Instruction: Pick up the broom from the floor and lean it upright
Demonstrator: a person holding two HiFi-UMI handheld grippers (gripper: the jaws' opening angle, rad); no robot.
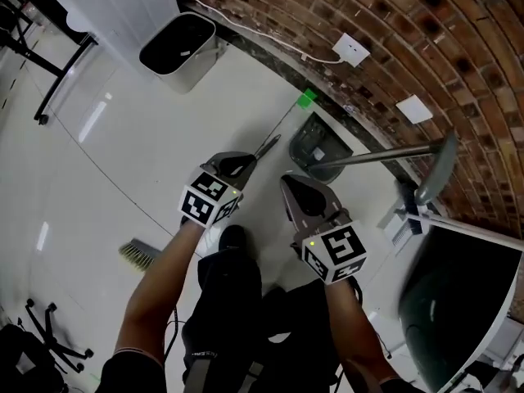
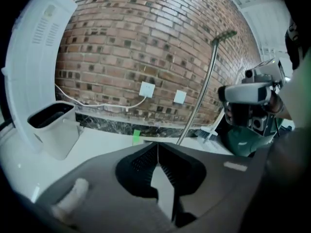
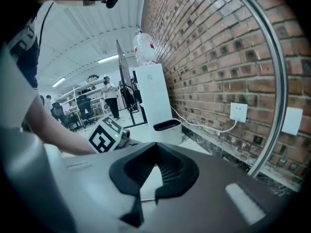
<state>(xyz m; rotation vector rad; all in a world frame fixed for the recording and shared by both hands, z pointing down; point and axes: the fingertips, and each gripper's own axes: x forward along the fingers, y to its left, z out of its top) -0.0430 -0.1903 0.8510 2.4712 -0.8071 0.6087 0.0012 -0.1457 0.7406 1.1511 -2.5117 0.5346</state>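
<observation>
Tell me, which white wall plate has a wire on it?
The wall plate nearer the white bin; a white wire runs from it, the other plate has none.

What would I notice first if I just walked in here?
The big brick wall curving across the top right catches the eye first, with a long shiny broom leaning on it. In the middle, the left gripper and right gripper, each with a black-and-white patterned cube, hang shut and empty over the white floor.
</observation>
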